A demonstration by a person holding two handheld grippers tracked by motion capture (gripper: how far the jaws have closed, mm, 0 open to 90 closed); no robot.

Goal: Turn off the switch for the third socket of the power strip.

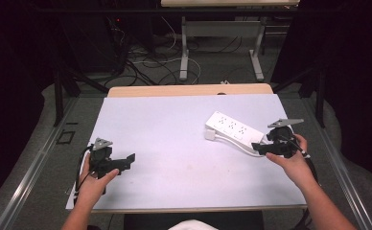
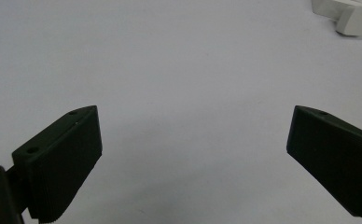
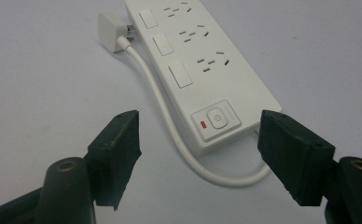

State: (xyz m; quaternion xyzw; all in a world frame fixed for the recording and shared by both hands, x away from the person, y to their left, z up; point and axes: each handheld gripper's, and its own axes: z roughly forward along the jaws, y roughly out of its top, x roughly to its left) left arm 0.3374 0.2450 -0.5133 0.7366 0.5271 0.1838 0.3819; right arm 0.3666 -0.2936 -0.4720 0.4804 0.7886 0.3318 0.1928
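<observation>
A white-topped counter [image 1: 174,143] with a pale wooden far edge stands on grey floor [image 1: 26,182]. Beyond its far edge, tangled cables [image 1: 145,62] and a grey-legged table [image 1: 222,28] sit in dark surroundings.

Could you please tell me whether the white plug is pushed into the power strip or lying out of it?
Out. The plug lies on the table beside the power strip, its prongs bare, and all sockets are empty.

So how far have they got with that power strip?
Barely started, it seems. The power strip lies flat, untouched, its plug loose beside it. In hand: the right gripper is open around the strip's switch end. The left gripper is open over bare table. Any grasping is left.
</observation>
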